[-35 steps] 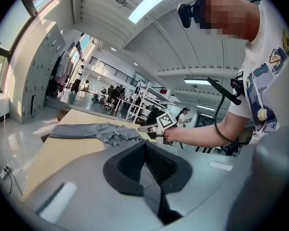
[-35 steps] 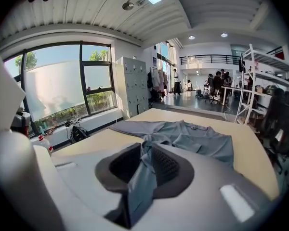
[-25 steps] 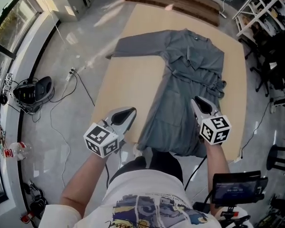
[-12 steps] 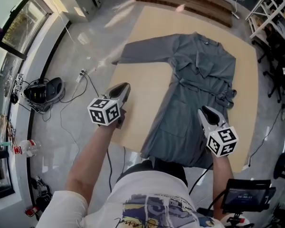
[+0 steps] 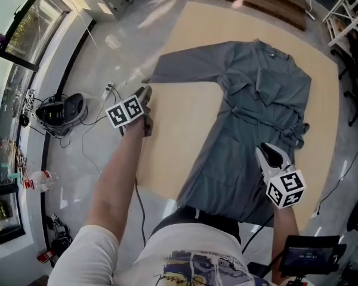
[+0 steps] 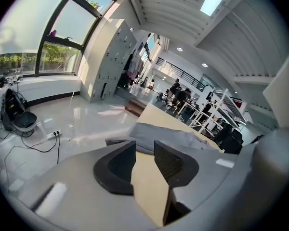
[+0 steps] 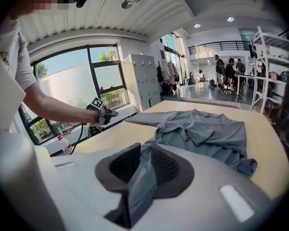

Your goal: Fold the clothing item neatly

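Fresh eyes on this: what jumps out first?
A grey belted robe lies spread on the tan table, one sleeve stretched out leftward. The right gripper pinches its near hem in its jaws. The left gripper, near the sleeve's cuff at the table edge, has just been opening its jaws, nothing between them.

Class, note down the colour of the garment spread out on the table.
The garment is plain grey, without pattern; the head view shows it best.

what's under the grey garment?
The wooden table, bare beside the garment. Anything flat beneath the cloth is covered and cannot be seen. The right claw pinches its near hem.
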A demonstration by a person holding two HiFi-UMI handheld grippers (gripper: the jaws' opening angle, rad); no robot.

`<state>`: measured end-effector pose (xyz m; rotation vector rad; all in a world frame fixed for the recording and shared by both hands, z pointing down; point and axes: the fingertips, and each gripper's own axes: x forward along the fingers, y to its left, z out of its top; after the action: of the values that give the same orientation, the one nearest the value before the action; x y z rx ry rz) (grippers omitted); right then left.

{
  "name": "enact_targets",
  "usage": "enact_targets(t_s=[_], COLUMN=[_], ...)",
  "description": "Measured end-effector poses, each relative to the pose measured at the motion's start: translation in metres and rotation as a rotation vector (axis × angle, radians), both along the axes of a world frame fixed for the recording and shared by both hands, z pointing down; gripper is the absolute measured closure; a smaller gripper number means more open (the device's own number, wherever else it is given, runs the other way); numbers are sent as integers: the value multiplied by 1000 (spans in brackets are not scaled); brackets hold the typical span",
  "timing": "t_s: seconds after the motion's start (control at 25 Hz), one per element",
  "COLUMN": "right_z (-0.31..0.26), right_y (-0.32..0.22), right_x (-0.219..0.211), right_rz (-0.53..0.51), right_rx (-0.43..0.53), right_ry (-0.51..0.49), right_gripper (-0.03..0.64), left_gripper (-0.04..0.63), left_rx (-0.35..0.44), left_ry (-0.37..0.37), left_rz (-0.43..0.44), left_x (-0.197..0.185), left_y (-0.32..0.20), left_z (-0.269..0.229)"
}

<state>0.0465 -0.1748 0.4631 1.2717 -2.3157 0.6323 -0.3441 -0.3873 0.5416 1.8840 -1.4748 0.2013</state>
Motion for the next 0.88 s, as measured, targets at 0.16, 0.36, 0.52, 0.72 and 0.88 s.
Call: enact_targets(t_s=[0.16,0.36,0.52,0.72,0.88], right_z=[13,28,34,41,48], right_y=[-7,-21,-27,-30,-29], right_x=[8,11,4,2,7], right_rz=[-3,-6,-36,-35,-29], right_rx=[-33,-56,-57,-67,-88], right_ry=[3,-2,26,16,16], right_gripper=[557,557,557,557,557], left_gripper=[425,400,393,379,367], left_rx=[-64,-121,-196,-244,-309], left_ry=[20,-30,46,224,195], left_rz=[-69,-84,-137,-236,-219], left_x=[-25,-38,-47,-57,-58], left_y=[-24,-45,-51,-64,-70], left_z=[21,41,62,75,84])
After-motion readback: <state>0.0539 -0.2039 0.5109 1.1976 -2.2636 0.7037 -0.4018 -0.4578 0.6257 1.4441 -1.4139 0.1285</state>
